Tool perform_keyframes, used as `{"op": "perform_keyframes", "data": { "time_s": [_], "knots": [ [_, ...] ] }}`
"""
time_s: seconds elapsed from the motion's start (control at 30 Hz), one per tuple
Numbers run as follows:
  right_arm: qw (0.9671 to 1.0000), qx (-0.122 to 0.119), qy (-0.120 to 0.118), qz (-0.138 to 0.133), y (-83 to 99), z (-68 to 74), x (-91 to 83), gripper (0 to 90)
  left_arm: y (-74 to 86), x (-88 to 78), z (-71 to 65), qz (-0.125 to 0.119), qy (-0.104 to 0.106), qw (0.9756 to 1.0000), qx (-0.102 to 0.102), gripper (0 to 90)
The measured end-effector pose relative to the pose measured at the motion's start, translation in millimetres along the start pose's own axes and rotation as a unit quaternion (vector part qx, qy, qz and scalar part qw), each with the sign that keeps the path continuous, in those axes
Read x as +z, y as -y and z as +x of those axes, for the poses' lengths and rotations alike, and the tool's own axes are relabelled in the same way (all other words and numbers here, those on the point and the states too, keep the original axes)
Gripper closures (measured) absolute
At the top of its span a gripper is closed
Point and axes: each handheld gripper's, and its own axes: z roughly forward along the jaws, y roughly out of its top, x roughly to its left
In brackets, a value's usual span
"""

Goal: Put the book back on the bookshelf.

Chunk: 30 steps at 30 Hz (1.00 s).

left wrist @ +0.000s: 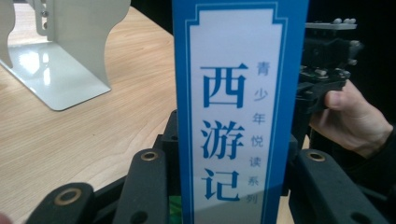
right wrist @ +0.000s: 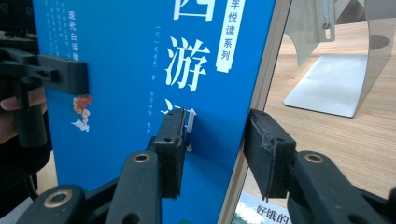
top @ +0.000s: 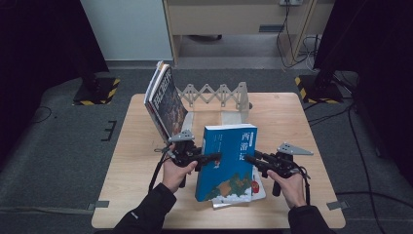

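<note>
A blue book [top: 226, 161] with white Chinese lettering stands upright at the middle of the wooden table [top: 302, 126]. My left gripper [top: 214, 157] holds it from the left. In the left gripper view the spine [left wrist: 238, 116] sits between the two jaws of this gripper [left wrist: 233, 158]. My right gripper [top: 248, 158] grips it from the right. In the right gripper view its gripper [right wrist: 212, 140] has one pad on the front cover [right wrist: 140, 70] and the other behind the page edge. The person's other hand and gripper [left wrist: 327, 51] appear beyond the book.
A white metal book rack [top: 219, 95] with a scissor-type extender stands at the table's far side. Two or three books [top: 163, 100] lean against its left end. Another book [top: 258, 192] lies flat under the blue one. Dark floor surrounds the table.
</note>
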Motion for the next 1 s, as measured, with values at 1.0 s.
{"op": "perform_keyframes", "data": {
  "time_s": [1.0],
  "knots": [
    [0.9985,-0.023,-0.024,-0.042,-9.7,5.9,-3.2,66.8,-1.8,8.9,6.7,-0.030,0.022,0.9993,0.004,58.0]
  ]
}}
